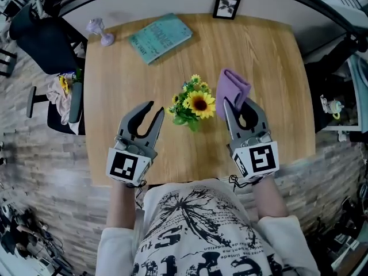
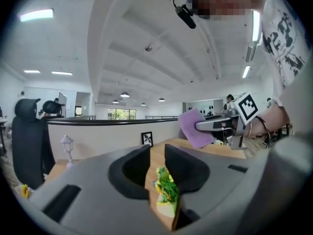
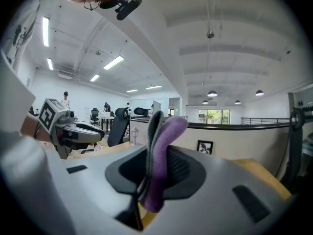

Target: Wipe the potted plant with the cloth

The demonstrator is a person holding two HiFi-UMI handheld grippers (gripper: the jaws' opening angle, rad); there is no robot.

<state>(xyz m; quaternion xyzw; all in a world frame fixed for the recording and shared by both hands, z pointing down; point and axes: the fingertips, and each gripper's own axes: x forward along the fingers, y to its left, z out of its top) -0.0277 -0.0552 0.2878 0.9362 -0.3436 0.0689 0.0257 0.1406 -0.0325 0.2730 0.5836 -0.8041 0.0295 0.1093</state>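
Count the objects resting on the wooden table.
4: lamp ornament, far-left corner; teal book right of it; framed picture, far edge; potted plant, centre. The cloth is in the right tool. None looks hidden.

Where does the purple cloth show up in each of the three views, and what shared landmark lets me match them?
Head view: the folded purple cloth sits right of centre, just right of the potted sunflower plant.
Left gripper view: the cloth is right of centre, at mid-height.
Right gripper view: the cloth stands at centre, clamped in the right claw.
Shared landmark: the small black-framed picture, in all three views.
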